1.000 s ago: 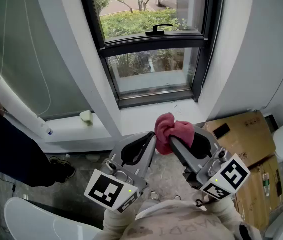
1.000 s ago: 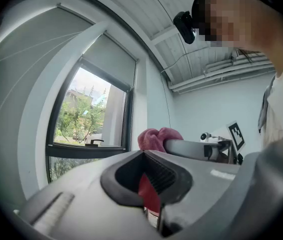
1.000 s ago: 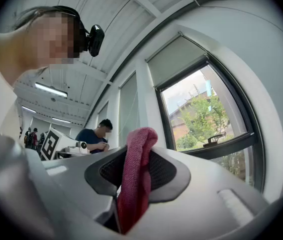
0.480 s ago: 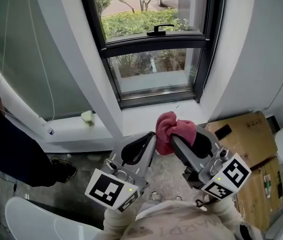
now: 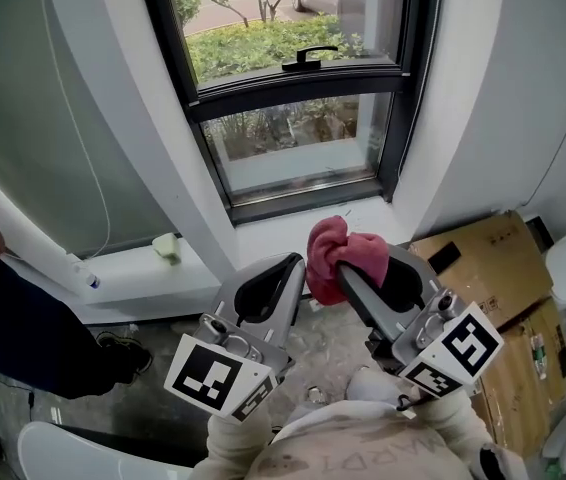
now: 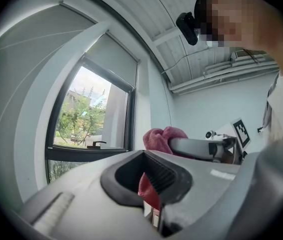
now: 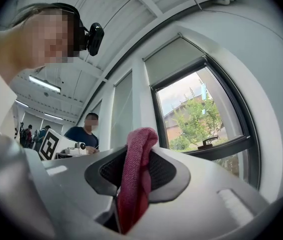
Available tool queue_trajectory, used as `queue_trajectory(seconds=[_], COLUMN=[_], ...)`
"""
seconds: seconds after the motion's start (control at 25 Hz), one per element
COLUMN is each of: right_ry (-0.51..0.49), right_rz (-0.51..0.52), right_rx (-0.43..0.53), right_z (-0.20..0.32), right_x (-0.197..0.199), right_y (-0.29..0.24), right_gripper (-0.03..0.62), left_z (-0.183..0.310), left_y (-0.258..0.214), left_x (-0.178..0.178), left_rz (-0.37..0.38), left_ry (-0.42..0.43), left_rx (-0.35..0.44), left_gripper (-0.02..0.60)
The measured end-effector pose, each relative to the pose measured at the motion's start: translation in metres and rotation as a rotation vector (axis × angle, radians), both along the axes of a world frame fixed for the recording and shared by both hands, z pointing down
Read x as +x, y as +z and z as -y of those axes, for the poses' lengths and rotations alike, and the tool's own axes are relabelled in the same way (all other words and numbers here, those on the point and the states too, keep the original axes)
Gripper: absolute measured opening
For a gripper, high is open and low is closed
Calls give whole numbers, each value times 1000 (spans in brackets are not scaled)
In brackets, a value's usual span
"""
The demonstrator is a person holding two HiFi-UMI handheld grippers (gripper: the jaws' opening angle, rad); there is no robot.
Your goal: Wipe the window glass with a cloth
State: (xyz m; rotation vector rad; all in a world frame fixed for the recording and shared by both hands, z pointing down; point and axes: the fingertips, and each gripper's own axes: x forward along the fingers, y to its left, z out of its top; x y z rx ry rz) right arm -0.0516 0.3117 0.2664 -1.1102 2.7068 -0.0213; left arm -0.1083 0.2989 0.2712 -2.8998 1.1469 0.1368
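Two grippers are level with each other below the window glass (image 5: 294, 134), both pointing up toward it. My right gripper (image 5: 355, 280) has its jaws closed on the pink cloth (image 5: 335, 251). A fold is pinched between the pads and a bunched lobe stands out past the tips on the side facing the glass. My left gripper (image 5: 281, 280) has its jaws together and holds nothing. The cloth's loose edge hangs just beside its tips, though I cannot tell whether it touches them.

The relation that matters is that the glass lies straight ahead of the right jaws and above them, beyond the white sill (image 5: 293, 230), well apart from the cloth. The lower pane is nearest, and the upper pane with the black handle (image 5: 308, 58) lies farther up. The pane's long axis runs across my line of reach. I judge that the right arm should carry the cloth forward and up until the lobe meets the lower pane.
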Motion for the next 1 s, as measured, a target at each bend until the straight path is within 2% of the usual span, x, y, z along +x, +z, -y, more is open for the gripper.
queue_trajectory(seconds=[0.2, 0.48, 0.76, 1.0], right_ry=[24, 4, -53, -111], right_rz=[39, 89, 92, 102], right_rx=[-40, -69, -25, -12], right_z=[35, 110, 193, 243], right_x=[20, 64, 116, 150], right_y=[7, 13, -14, -23], right_gripper=[123, 123, 123, 123], left_z=[36, 109, 189, 238], left_y=[6, 7, -17, -27], left_x=[16, 62, 115, 148], left_rz=[-34, -8, -8, -6], left_ry=[32, 26, -11, -50], left_rx=[-19, -18, 7, 26], left_gripper=[0, 0, 0, 0])
